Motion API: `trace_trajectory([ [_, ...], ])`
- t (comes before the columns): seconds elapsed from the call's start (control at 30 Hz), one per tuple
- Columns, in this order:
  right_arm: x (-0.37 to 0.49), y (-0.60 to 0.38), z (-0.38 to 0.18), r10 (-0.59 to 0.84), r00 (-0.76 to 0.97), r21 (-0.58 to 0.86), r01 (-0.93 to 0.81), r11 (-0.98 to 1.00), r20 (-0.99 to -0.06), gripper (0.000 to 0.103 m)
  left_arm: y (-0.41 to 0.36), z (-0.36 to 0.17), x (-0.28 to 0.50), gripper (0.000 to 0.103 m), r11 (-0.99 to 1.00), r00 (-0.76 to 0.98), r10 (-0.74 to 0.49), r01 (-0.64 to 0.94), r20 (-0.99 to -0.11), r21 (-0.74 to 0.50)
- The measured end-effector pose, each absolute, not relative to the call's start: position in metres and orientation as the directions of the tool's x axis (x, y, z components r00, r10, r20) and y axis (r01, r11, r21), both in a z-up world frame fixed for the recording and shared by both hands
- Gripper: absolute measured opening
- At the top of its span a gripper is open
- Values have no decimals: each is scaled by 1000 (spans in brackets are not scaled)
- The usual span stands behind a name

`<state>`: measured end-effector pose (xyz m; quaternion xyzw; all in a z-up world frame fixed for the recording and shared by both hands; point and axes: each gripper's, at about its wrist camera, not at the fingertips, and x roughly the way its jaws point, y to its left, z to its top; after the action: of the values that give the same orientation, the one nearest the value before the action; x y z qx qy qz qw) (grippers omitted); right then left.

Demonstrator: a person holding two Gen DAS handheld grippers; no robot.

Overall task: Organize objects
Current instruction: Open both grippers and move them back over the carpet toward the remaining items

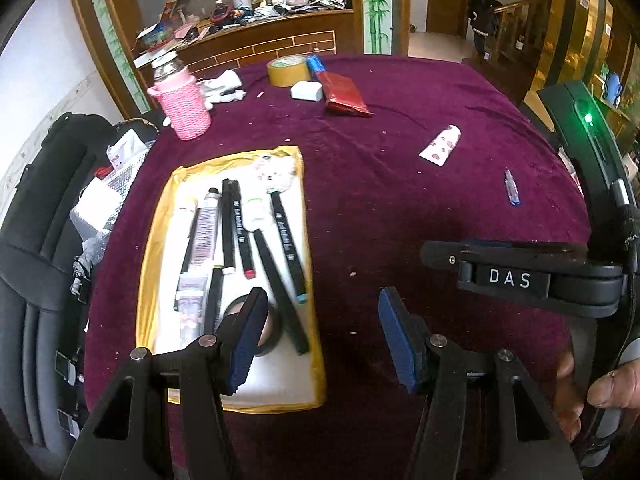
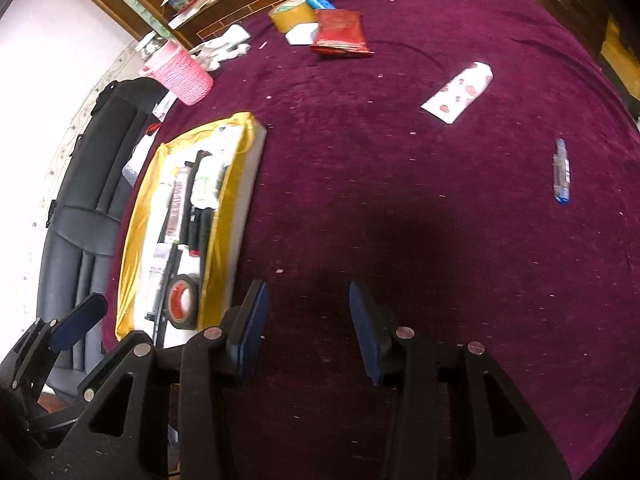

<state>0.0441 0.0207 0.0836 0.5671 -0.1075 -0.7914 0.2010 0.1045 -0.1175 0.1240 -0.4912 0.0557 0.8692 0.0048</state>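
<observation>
Chair [image 1: 44,240]: a black padded chair is seen along the left edge of both views, with bags and papers piled on it.
Pink holder [image 1: 185,110]: a bottle in a pink knitted sleeve is stood at the upper left of the purple tablecloth [image 1: 400,208].
Tray [image 1: 160,240]: a yellow-lined tray is placed left of centre in the left wrist view; it appears again at the left of the right wrist view [image 2: 132,240].
Tray contents: several black markers [image 1: 285,246] are laid lengthwise inside, beside a printed tube [image 1: 204,232]; a roll of black tape [image 2: 183,300] is lodged at the near end (its red core shows only in the right wrist view).
Left gripper [image 1: 324,328]: its fingers are held wide apart with nothing between them, low in the frame, the left finger over the near end of the tray.
Tape roll [image 1: 289,71]: a tan roll is set at the top centre, touching a blue object, near a white block and a red packet [image 1: 344,94].
Right gripper [image 2: 308,328]: its fingers are spread apart and empty, above bare cloth at the bottom centre.
Patterned tube [image 2: 458,92]: a white tube with pink prints is left lying on the cloth at the upper right, well apart from the tray.
Blue pen [image 2: 561,172]: a small blue item (blurred, likely a pen) is seen alone at the right.
</observation>
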Motion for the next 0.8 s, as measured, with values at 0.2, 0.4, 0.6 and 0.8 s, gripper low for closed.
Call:
trace_trajectory([
  [0.2, 43, 52, 77, -431, -266, 397, 175, -901, -862, 41, -89, 118, 102, 52, -994, -497, -44, -64, -867, 87],
  [0.4, 39, 84, 69, -420, -258, 395, 144, -907, -870, 41, -62, 110, 98, 52, -994, -477, -41, -68, -878, 84],
  [0.6, 36, 116, 63, -412, -254, 397, 110, -911, -875, 41, -37, 101, 93, 52, -994, -458, -33, -79, -888, 77],
  [0.8, 32, 148, 58, -409, -258, 406, 69, -911, -875, 41, -14, 95, 85, 52, -992, -441, -31, -96, -897, 81],
])
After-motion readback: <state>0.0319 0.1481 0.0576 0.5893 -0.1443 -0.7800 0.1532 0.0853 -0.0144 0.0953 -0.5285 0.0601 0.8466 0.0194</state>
